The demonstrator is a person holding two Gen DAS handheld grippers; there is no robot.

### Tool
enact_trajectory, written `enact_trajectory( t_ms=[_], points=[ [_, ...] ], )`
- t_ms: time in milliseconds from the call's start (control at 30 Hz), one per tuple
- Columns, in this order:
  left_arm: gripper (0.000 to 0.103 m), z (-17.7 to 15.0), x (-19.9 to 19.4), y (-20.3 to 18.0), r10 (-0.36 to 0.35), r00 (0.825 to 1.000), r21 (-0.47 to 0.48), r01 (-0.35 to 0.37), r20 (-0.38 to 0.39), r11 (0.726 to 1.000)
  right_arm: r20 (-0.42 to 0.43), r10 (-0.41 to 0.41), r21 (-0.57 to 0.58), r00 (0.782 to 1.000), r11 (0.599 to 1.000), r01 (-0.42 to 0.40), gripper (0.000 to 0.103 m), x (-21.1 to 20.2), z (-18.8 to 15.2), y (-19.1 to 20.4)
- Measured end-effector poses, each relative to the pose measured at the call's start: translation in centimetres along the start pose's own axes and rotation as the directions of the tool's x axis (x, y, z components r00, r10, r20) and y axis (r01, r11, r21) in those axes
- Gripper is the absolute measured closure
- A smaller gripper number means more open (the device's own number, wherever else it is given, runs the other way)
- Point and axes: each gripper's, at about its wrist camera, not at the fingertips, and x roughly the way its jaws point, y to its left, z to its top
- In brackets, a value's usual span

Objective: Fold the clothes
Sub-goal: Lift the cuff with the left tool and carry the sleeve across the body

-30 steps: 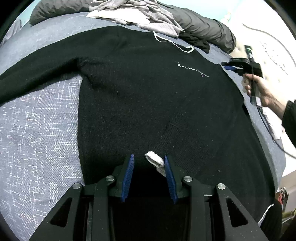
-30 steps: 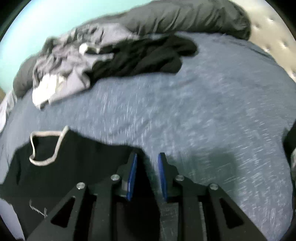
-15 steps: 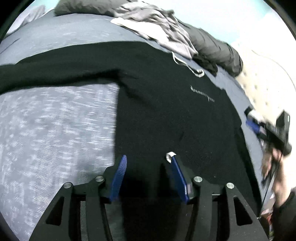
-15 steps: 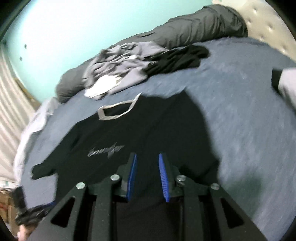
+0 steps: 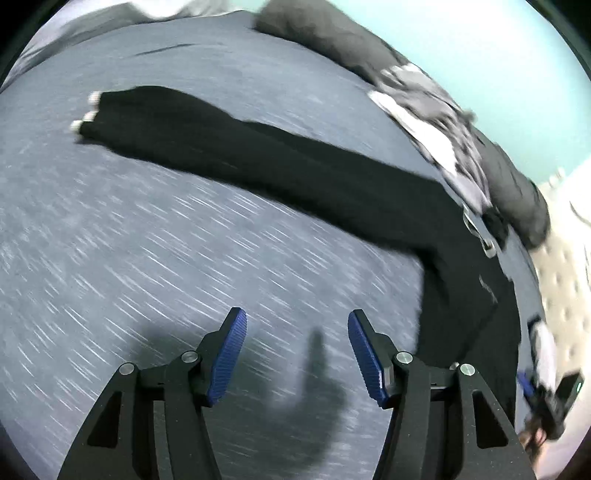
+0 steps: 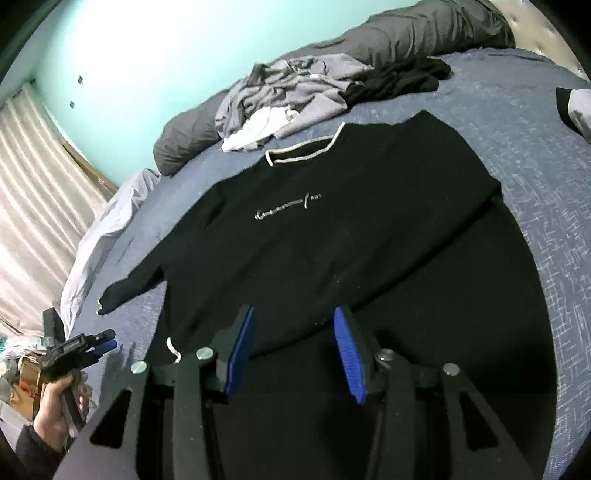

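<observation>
- Black sweater (image 6: pixel 332 229) spread flat, front up, on the blue-grey bed (image 6: pixel 546 177); white-trimmed collar toward a heap of grey and white clothes (image 6: pixel 284 99).
- One sleeve (image 5: pixel 258 162) stretched straight out across the bedcover, cuff at far end.
- Left tongs (image 5: pixel 293 354) opening, nothing between the blue pads, bare bedcover beneath.
- Right tongs (image 6: pixel 291 350) opening above the sweater's lower body; no cloth pinched.
- Dark grey duvet (image 6: pixel 424 29) bunched along the turquoise wall (image 6: pixel 166 48).
</observation>
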Motion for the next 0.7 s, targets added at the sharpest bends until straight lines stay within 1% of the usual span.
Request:
enact_trajectory(
  t_ms=[67, 133, 200, 267, 333, 367, 467, 567, 600, 700],
  points=[
    [0.042, 1.8, -0.4, 1.9, 0.025, 0.999, -0.045, -0.024, 0.02, 0.999, 0.003, 0.002, 0.021, 1.0, 1.0, -0.002, 0.052, 0.1, 0.0, -0.5],
    [0.04, 3.1, -0.7, 3.5, 0.048, 0.998, -0.084, -0.044, 0.047, 0.996, -0.006, 0.005, 0.057, 1.0, 0.998, -0.005, 0.052, 0.4, 0.1, -1.2],
    [0.036, 4.6, -0.8, 5.5, 0.07, 0.995, -0.142, -0.06, 0.066, 0.988, -0.011, 0.011, 0.076, 1.0, 0.997, -0.01, 0.052, 0.4, 0.0, -1.6],
    [0.032, 5.9, -0.8, 7.3, 0.09, 0.993, -0.198, -0.072, 0.08, 0.978, -0.014, 0.001, 0.071, 1.0, 0.997, 0.0, 0.052, 0.4, 0.1, -1.6],
    [0.031, 7.0, -0.7, 8.9, 0.109, 0.99, -0.245, -0.084, 0.09, 0.966, -0.013, -0.019, 0.064, 1.0, 0.998, 0.02, 0.047, 0.4, 0.3, -1.5],
    [0.031, 7.6, -0.6, 9.8, 0.119, 0.988, -0.265, -0.09, 0.095, 0.96, -0.011, -0.028, 0.063, 1.0, 0.998, 0.029, 0.041, 0.4, 0.4, -1.6],
    [0.03, 8.8, -0.2, 11.5, 0.134, 0.984, -0.321, -0.09, 0.119, 0.943, -0.003, -0.04, 0.07, 0.999, 0.997, 0.04, 0.04, 0.4, 0.6, -1.8],
    [0.028, 9.8, 0.2, 13.3, 0.113, 0.981, -0.394, -0.042, 0.158, 0.918, -0.001, -0.046, 0.065, 0.999, 0.997, 0.046, 0.04, 0.4, 0.7, -1.8],
    [0.027, 9.9, 0.2, 13.5, 0.109, 0.98, -0.4, -0.033, 0.168, 0.916, 0.0, -0.044, 0.063, 0.999, 0.997, 0.044, 0.04, 0.4, 0.7, -1.8],
    [0.027, 10.8, 0.3, 14.2, 0.126, 0.973, -0.397, -0.04, 0.192, 0.917, -0.001, -0.04, 0.055, 0.999, 0.998, 0.04, 0.04, 0.5, 0.7, -1.6]
  ],
)
